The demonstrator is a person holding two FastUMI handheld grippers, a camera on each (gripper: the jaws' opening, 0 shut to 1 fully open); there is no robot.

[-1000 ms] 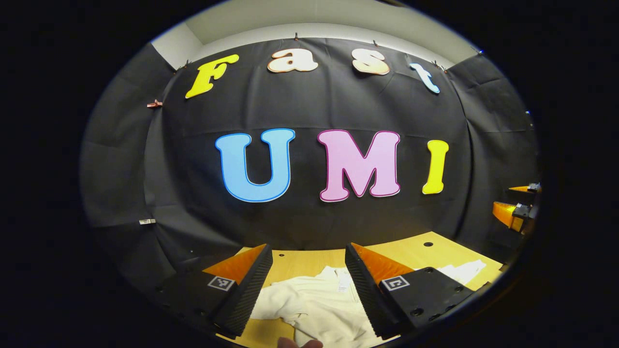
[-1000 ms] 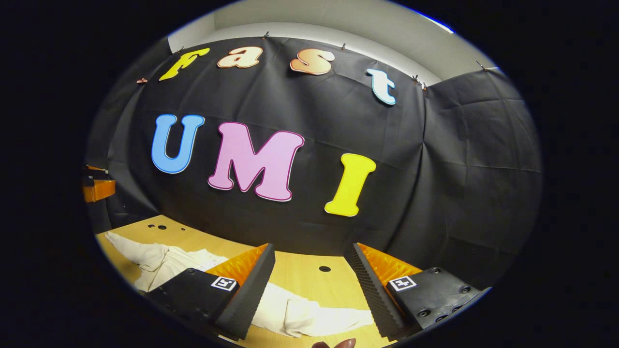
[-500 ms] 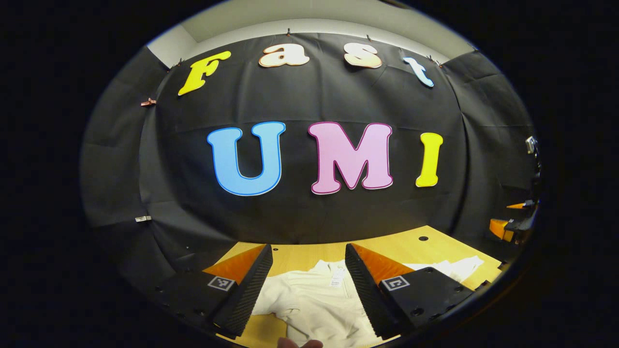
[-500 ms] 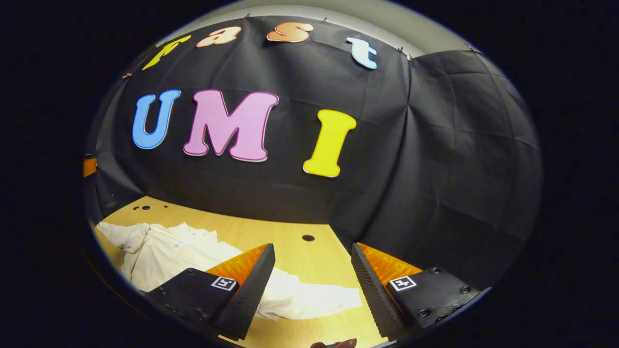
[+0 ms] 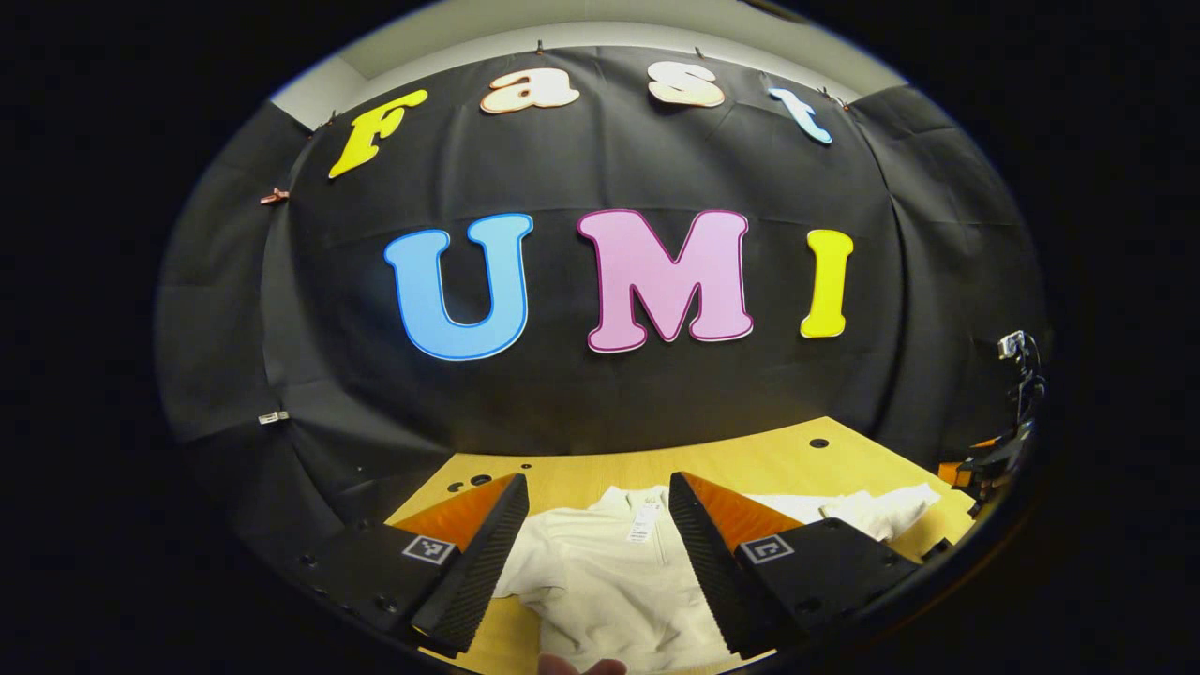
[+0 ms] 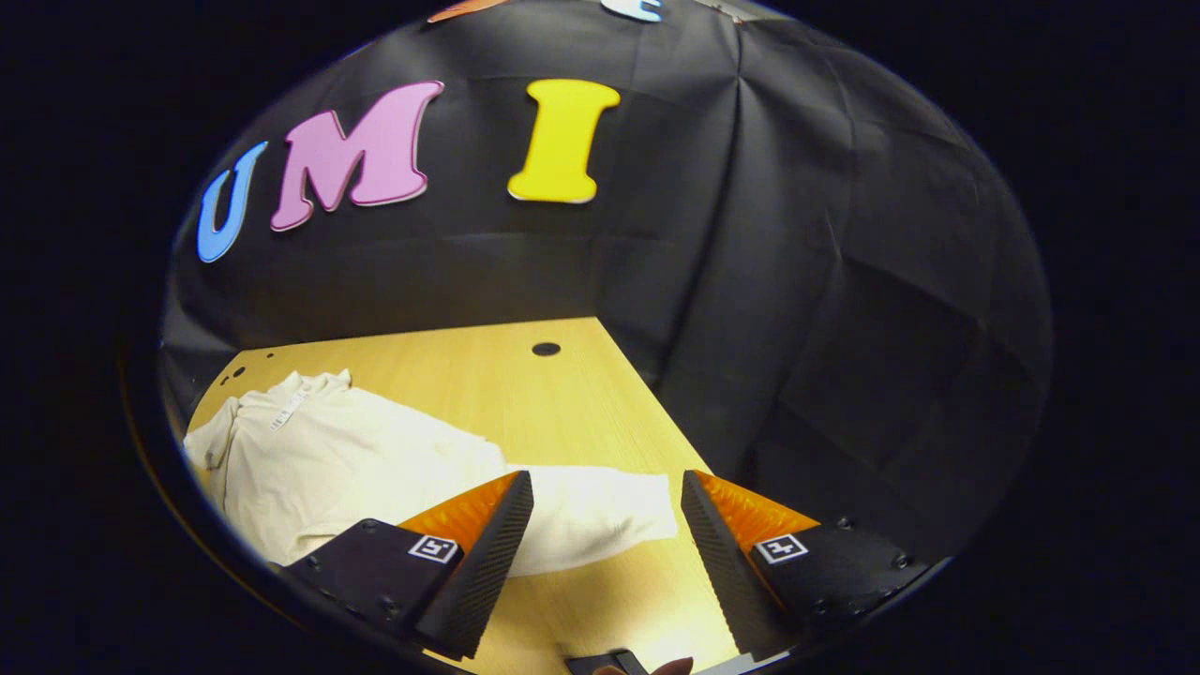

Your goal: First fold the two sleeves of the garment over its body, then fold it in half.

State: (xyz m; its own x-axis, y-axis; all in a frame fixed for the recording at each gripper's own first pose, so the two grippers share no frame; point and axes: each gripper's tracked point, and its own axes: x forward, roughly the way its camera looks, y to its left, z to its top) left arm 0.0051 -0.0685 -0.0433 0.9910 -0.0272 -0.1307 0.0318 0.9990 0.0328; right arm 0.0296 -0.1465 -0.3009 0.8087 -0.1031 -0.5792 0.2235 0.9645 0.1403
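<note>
On the table: we see a cream garment [image 5: 609, 581] lying spread on the light wooden table [image 5: 750, 464], collar toward the black cloth wall [image 5: 600, 394].
Garment, left gripper view: its body lies between and beyond the fingers, a small tag [image 5: 643, 525] at the collar; one sleeve [image 5: 877, 511] stretches out to the right, flat on the wood.
Garment, right gripper view: we find the garment [image 6: 328, 459] at the left, and a sleeve [image 6: 600, 516] running out from it toward the middle, its cuff end lying between the two fingers.
Left gripper [image 5: 598, 502]: we see its jaws standing wide apart above the garment's body, holding nothing.
Right gripper [image 6: 607, 497]: jaws wide apart too, poised over the sleeve end, nothing clamped; we cannot tell whether the fingers touch the cloth.
Table details: a round hole [image 6: 546, 349] in the wood near the wall, well apart from the garment.
Bottom edge: a fingertip [image 5: 581, 666] of the person shows in the left gripper view.
</note>
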